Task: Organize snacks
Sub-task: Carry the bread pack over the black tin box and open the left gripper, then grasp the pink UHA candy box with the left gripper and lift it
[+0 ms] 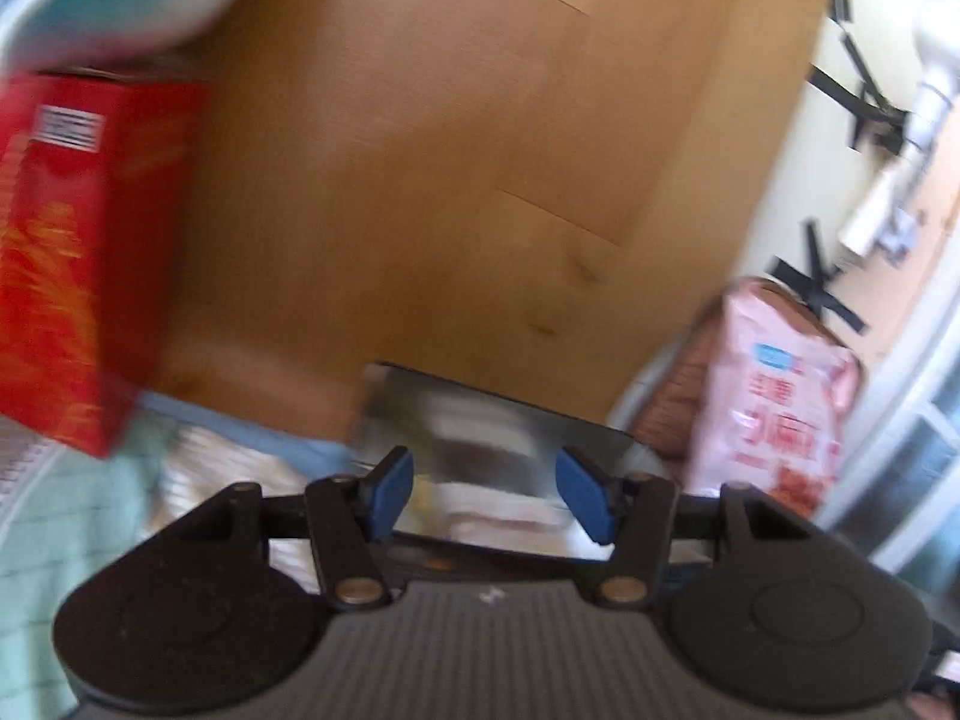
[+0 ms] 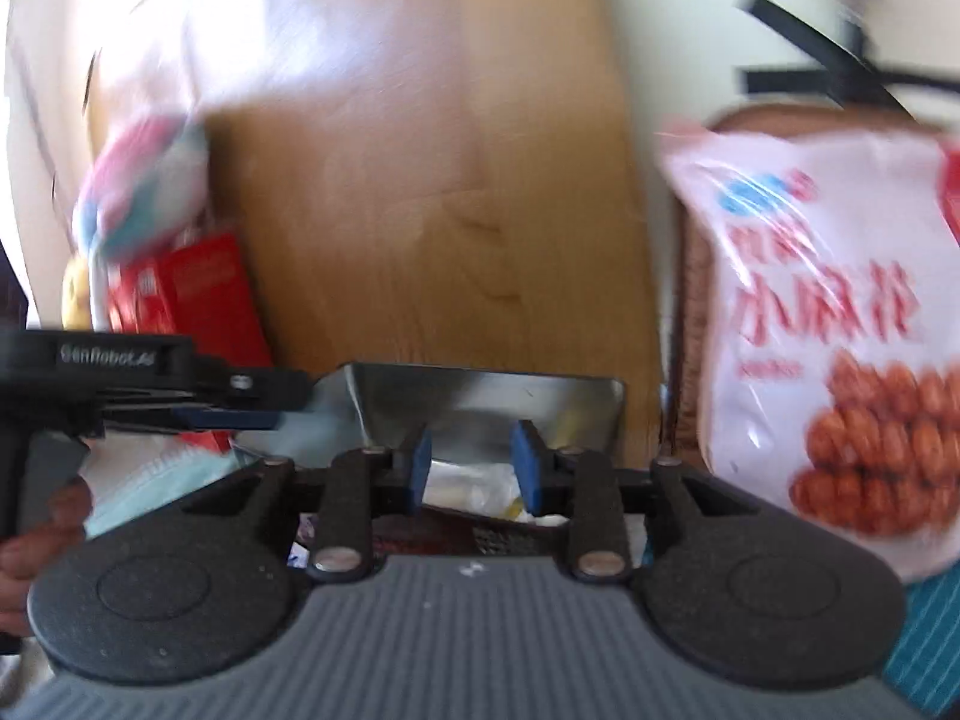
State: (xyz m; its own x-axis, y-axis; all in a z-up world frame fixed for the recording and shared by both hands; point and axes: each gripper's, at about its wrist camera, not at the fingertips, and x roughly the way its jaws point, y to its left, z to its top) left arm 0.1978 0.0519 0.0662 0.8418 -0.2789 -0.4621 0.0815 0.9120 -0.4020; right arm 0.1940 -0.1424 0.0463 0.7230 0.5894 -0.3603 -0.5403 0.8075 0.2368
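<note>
judging by its puffed, crinkly film, the pink plastic snack bag printed with red characters and fried dough twists (image 2: pixel 834 324) should be light and soft, with brittle contents that would crush under a hard squeeze; the slick film may slide between smooth pads, so the flat sealed top edge looks the safest place to pinch. it stands upright at the right, leaning against what looks like a brown woven basket (image 2: pixel 690 312), just beside the edge of the tall light-wood panel (image 2: pixel 420 180).

the left tongs (image 1: pixel 485 493) stand apart and hold nothing, their blue pads (image 1: pixel 393 489) framing a shiny metal tray (image 1: pixel 480 414). the right tongs (image 2: pixel 470 464) are likewise apart and empty, over the same tray (image 2: pixel 480 396), whose contents look like pale wrappers, too blurred to name.

to the left stands a red cardboard snack box with a barcode label (image 1: pixel 66 252), stiff and easy to grip across its narrow sides. a blurred white, teal and pink packet (image 1: pixel 120 0) sits above it, probably soft. beneath lies a pale green and white striped cloth (image 1: pixel 54 510); whether that is a bed or a desk i cannot tell.

the tray's raised metal wall sits between the right tongs and the bag, and the basket crowds the bag from behind, so a reach would likely need to come from above.
</note>
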